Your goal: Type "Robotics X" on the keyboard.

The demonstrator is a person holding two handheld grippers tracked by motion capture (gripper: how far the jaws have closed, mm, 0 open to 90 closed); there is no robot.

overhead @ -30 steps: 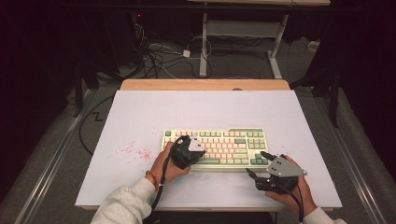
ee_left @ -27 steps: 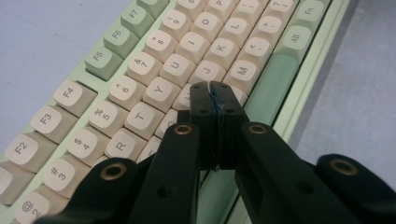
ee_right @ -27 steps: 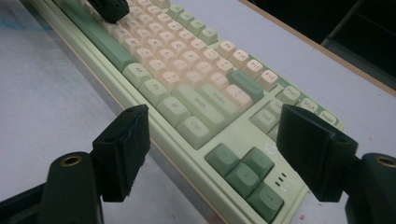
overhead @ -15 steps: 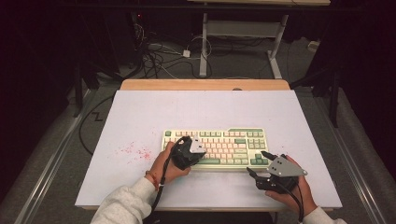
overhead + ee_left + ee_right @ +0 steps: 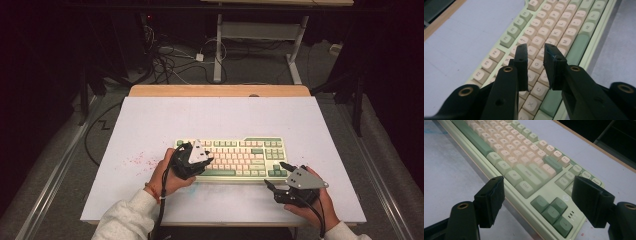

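A pale green keyboard (image 5: 240,150) with cream and dark green keys lies on the white table top (image 5: 225,117). My left gripper (image 5: 206,161) hovers over the keyboard's left half. In the left gripper view, its jaws (image 5: 535,48) stand a narrow gap apart above the letter keys (image 5: 564,27), with nothing between them. My right gripper (image 5: 275,173) sits just off the keyboard's near right corner. Its jaws are wide apart and empty (image 5: 539,185), and they point at the arrow keys (image 5: 552,211) of the keyboard (image 5: 511,152).
Red specks (image 5: 137,160) mark the table left of the keyboard. A wooden strip (image 5: 220,91) runs along the far edge. Cables (image 5: 170,62) and a desk frame (image 5: 260,30) stand on the floor behind. Bare table surface lies beyond the keyboard.
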